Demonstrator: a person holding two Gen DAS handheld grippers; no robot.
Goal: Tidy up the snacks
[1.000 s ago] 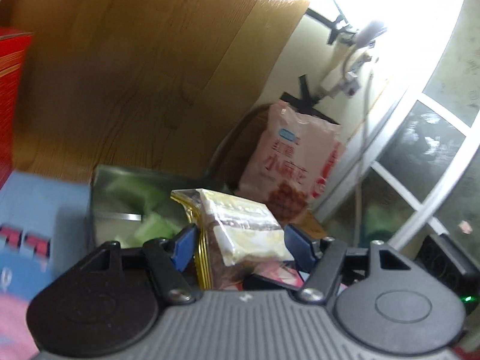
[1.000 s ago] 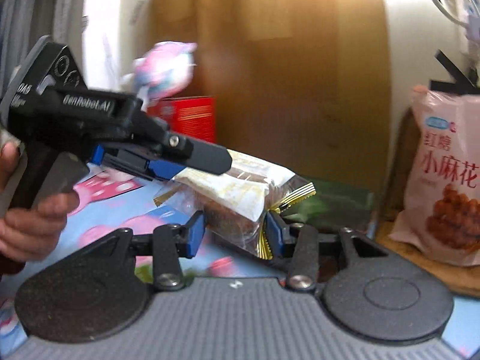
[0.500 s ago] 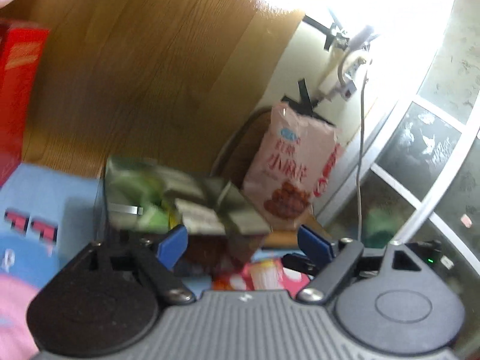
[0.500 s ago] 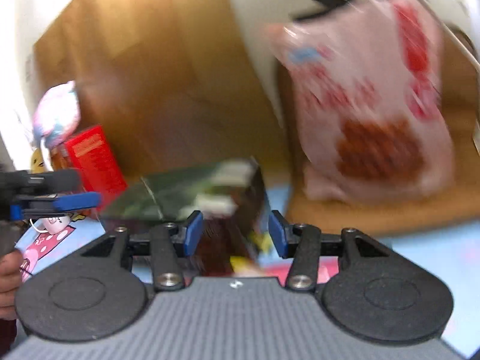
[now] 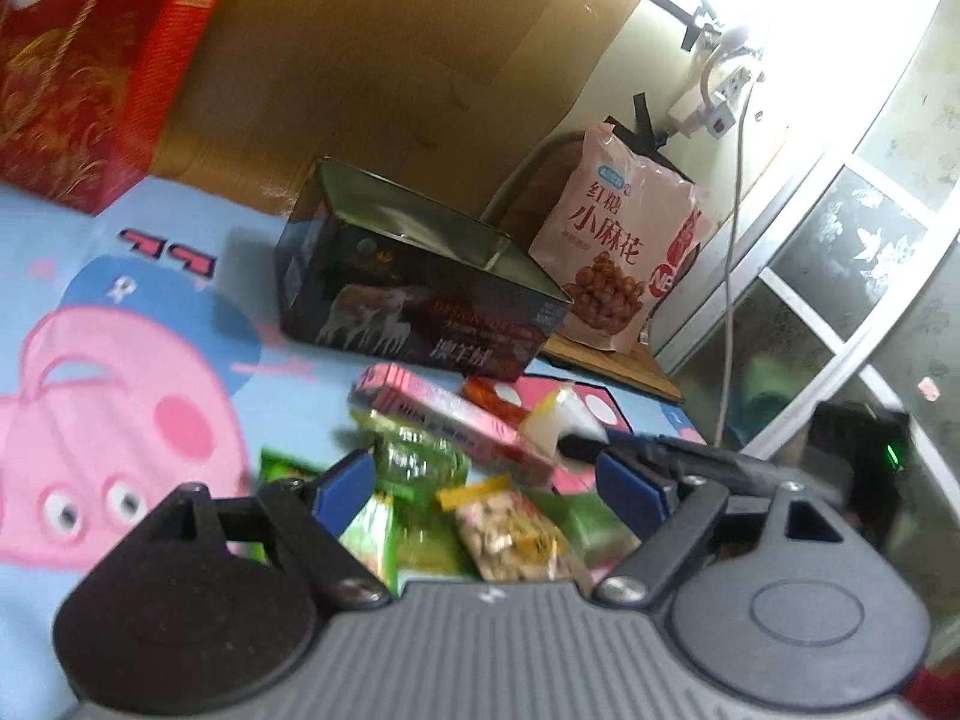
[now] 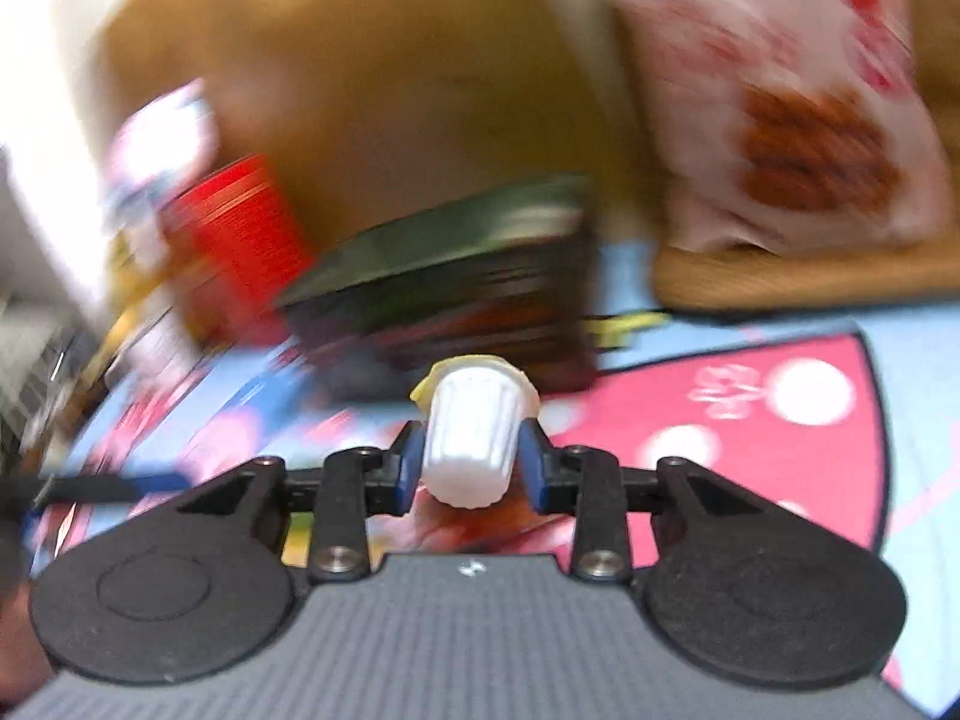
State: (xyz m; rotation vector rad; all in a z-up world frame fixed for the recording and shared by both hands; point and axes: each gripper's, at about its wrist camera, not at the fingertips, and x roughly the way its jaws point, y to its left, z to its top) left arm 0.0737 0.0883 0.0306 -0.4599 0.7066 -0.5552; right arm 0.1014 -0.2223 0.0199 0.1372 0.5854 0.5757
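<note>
My left gripper (image 5: 483,474) hangs open and empty over a heap of small snacks on the mat: green packets (image 5: 414,468), a peanut packet (image 5: 510,534) and a long pink box (image 5: 444,414). A dark open tin box (image 5: 420,300) stands behind the heap. My right gripper (image 6: 471,462) is closing on a white ribbed jelly cup (image 6: 471,438), and both blue pads touch its sides. In the left wrist view that cup (image 5: 564,414) shows at the right of the heap, at the tip of the other gripper. The tin (image 6: 456,294) lies blurred just beyond the cup.
A red gift box (image 5: 90,72) stands at the back left. A pink bag of fried twists (image 5: 624,252) leans on a wooden board at the back right, near a white cable and a window frame. The blue cartoon mat (image 5: 150,276) covers the surface.
My left gripper opened, let the cake packet go near the tin and drew back over the snack heap. My right gripper swung down and now has the white cup between its pads.
</note>
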